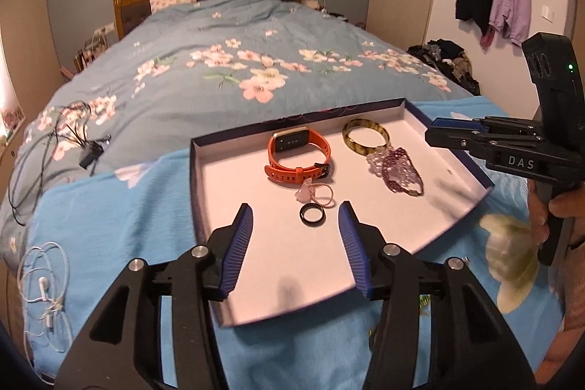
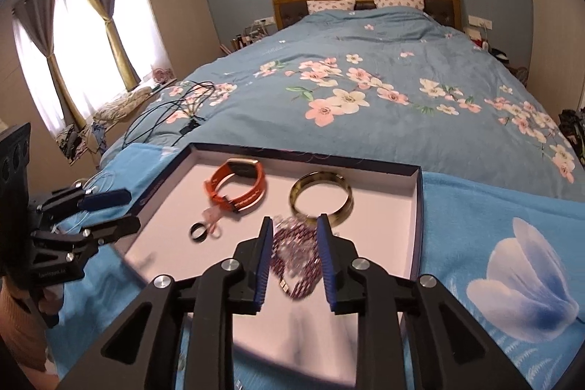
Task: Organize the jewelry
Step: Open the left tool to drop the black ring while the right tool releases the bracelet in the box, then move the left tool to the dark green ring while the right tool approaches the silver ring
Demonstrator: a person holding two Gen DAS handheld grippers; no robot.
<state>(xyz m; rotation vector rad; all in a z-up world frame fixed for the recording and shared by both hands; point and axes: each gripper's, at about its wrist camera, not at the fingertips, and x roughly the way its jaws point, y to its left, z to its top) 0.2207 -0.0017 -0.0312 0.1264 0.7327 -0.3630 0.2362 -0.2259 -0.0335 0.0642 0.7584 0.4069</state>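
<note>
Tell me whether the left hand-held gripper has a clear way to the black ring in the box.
Probably yes. The left hand-held gripper stands open with the black ring lying loose just ahead between its fingertips. Only the pink ring lies close behind it.

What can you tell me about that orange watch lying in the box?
The orange watch is a slim fitness-style band with a dark rectangular screen in a pale gold-looking frame. Its strap looks like soft rubber, has a row of holes, and is fastened into a closed loop. It lies on the white floor of the shallow box, toward the far side and left of the bangle. A pink ring with a pale stone lies right against its near edge. Neither gripper touches it.
</note>
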